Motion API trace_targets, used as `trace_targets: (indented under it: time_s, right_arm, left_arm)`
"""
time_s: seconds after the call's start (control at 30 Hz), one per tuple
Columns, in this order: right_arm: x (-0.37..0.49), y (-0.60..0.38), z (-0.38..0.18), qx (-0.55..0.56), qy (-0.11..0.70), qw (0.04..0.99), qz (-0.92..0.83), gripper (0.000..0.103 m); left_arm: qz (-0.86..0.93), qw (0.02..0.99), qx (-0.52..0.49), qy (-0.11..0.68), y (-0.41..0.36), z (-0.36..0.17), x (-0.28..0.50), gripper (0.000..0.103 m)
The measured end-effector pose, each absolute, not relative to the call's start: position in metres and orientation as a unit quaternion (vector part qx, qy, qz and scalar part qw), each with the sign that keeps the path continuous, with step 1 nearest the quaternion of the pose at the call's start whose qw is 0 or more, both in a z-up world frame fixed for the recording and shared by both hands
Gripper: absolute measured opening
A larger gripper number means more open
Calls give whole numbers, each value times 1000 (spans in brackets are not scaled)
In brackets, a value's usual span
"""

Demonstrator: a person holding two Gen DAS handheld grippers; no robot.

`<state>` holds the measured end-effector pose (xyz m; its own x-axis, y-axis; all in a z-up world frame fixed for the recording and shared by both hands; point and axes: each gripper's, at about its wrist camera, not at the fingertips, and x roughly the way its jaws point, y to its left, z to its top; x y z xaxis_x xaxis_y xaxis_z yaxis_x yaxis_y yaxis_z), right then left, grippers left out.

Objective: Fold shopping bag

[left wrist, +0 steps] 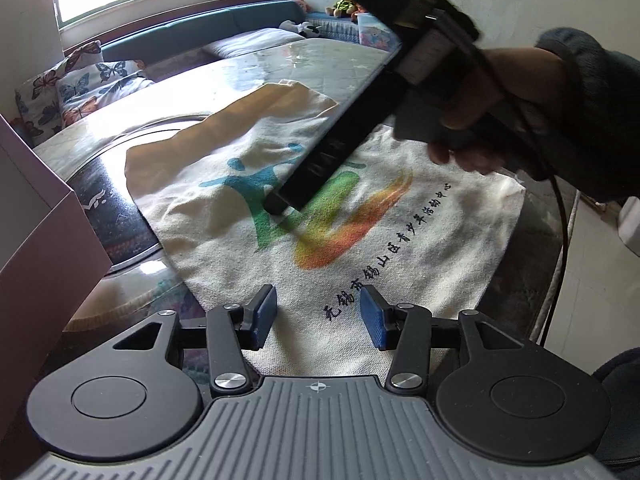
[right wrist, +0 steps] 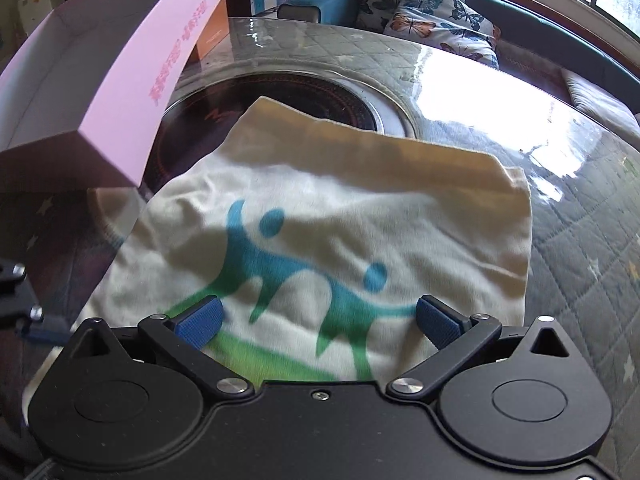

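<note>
— While the cream shopping bag [left wrist: 360,240] lies flat on the glass-topped table [left wrist: 132,144], printed side up, we note its far end doubled over in a loose fold. Where do we put the left claw [left wrist: 318,316]?

— Low over the bag's near edge, beside the line of dark characters. We see its blue pads [left wrist: 264,312] partly apart, cloth showing between them, nothing gripped.

— And the right claw [right wrist: 318,320]?

— Spread wide above the blue and green figures of the print, pads clear of the cloth, holding nothing. From the left view we see it slanting down over the middle of the bag, a hand [left wrist: 484,108] in a dark sleeve on its handle.

— Surroundings?

— We log a pink box [right wrist: 120,80] at the table's left, overlapping the bag's corner; butterfly cushions [right wrist: 432,4] behind.
</note>
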<state>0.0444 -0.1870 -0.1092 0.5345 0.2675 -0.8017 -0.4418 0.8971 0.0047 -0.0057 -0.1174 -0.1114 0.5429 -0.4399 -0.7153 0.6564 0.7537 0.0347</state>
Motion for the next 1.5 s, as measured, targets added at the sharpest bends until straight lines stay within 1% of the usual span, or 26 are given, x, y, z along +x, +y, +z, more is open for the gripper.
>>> trace_targets:
  time_s: [0.33, 0.73, 1.03, 1.3, 1.5]
  right_arm:
    - [89, -178, -113, -108, 436, 878, 166, 103]
    - [137, -166, -117, -81, 433, 890, 119, 103]
    - [142, -147, -117, -85, 442, 886, 112, 103]
    - [150, -119, -116, -94, 434, 890, 109, 103]
    - [167, -122, -114, -56, 442, 890, 94, 103]
  left_arm:
    - [-321, 864, 149, 357, -117, -112, -9, 50]
    - [-324, 865, 147, 353, -117, -114, -10, 53]
    - [-326, 864, 148, 355, -119, -115, -11, 54]
    - [-327, 864, 146, 355, -120, -114, -12, 54]
    - [-328, 864, 145, 353, -120, -114, -14, 56]
